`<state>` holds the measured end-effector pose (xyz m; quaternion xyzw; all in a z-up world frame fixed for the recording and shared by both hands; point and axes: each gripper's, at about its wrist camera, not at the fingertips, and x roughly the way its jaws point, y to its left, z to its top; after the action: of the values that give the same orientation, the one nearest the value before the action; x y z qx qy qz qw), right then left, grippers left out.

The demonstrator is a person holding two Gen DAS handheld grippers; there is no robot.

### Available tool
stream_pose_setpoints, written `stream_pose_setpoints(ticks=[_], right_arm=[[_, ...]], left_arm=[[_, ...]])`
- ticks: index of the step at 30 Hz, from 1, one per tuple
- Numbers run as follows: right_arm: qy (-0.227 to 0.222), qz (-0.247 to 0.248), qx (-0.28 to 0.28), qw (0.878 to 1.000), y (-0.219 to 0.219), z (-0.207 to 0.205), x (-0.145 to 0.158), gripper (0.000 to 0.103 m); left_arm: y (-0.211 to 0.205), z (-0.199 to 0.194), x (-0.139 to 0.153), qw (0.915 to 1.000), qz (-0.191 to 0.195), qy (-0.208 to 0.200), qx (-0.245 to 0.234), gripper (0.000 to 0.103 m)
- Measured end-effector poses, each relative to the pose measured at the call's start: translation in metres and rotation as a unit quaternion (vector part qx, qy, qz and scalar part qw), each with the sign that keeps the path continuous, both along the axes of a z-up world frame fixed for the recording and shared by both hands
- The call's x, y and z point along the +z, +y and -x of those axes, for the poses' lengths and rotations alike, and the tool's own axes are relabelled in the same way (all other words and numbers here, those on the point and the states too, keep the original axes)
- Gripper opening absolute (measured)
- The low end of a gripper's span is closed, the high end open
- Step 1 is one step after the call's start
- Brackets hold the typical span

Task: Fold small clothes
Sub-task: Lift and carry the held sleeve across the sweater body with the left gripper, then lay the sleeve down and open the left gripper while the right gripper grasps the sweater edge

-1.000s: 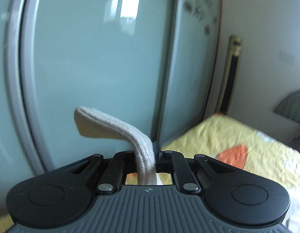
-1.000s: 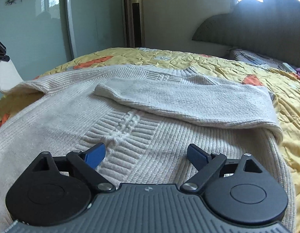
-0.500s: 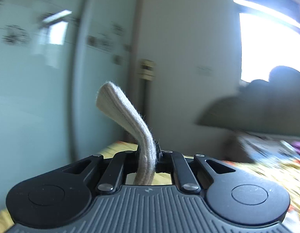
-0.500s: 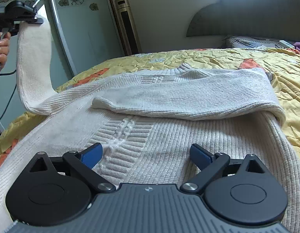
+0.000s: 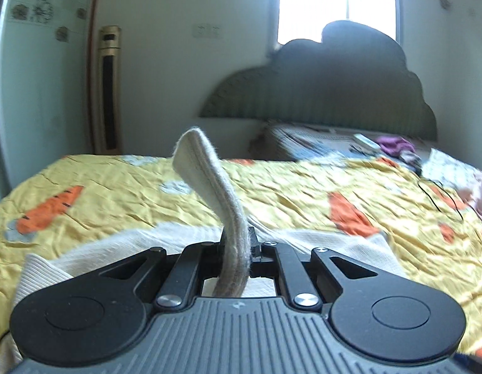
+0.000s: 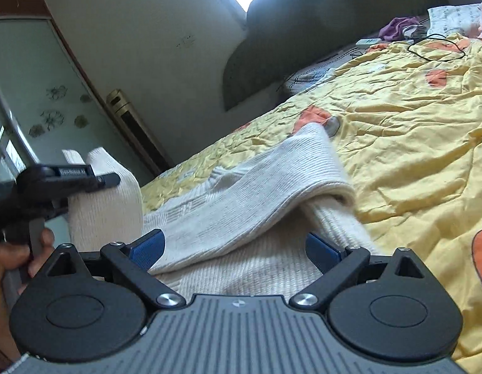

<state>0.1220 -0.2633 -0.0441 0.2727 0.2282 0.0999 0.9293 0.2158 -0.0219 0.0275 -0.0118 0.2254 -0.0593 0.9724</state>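
- since a second ago: left gripper (image 5: pixel 237 246) has swung from facing the glass wardrobe door (image 6: pixel 31 93) to facing the headboard (image 5: pixel 334 87), carrying its sleeve cuff (image 5: pixel 209 187) in over the bed; my right view has rolled, so the bedspread (image 6: pixel 412 131) now tilts.
- left gripper: clenched on the sleeve cuff, the knit standing up between the pads.
- right gripper (image 6: pixel 234 249): released, blue pads wide apart, nothing between them; it hovers low over the sweater body.
- cream knit sweater (image 6: pixel 250 268): flat on the yellow bedspread, one sleeve (image 6: pixel 272 187) already laid across the chest, the other raised at far left.
- risk: i judge the pinch holds only the cuff edge; a quick swing could slip it free and drop the sleeve crooked.
- risk: dragging the raised sleeve may tug the body and disturb the sleeve already folded.
- hidden: sweater hem, behind the gripper bodies.
- hidden: whether the right pads touch the knit, i cannot tell.
- blurred: small items by the pillows, unreadable.
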Motion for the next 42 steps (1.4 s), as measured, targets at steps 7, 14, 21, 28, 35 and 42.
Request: stream_pose_setpoints(ticks=[7,14,21,28,35,42], right_arm=[[-0.011,-0.012,-0.023,1.000,-0.022,-0.001,0.008,0.098],[-0.010,-0.041,-0.014,0.999,-0.037,-0.016,0.011,0.098],[0.017,-0.086,0.039,0.995,-0.035,-0.051,0.007,0.098],[0.040,-0.064,0.087,0.993,-0.014,-0.085,0.002,0.097],[0.089,-0.066,0.156,0.981,0.010,-0.110,-0.011,0.093],[0.111,-0.047,0.180,0.976,0.023,-0.145,-0.015,0.013]], left_arm=[[-0.034,-0.006,-0.040,0.9956,-0.024,0.064,-0.064,0.009],[-0.043,-0.005,-0.067,0.9837,-0.069,0.112,-0.123,0.021],[-0.052,0.033,-0.064,0.9693,-0.167,0.061,-0.170,0.097],[-0.024,0.073,-0.057,0.9617,-0.232,0.007,-0.146,0.097],[0.023,0.070,-0.053,0.9751,-0.204,0.022,-0.083,0.097],[0.061,0.052,-0.044,0.9857,-0.165,0.036,-0.009,0.097]])
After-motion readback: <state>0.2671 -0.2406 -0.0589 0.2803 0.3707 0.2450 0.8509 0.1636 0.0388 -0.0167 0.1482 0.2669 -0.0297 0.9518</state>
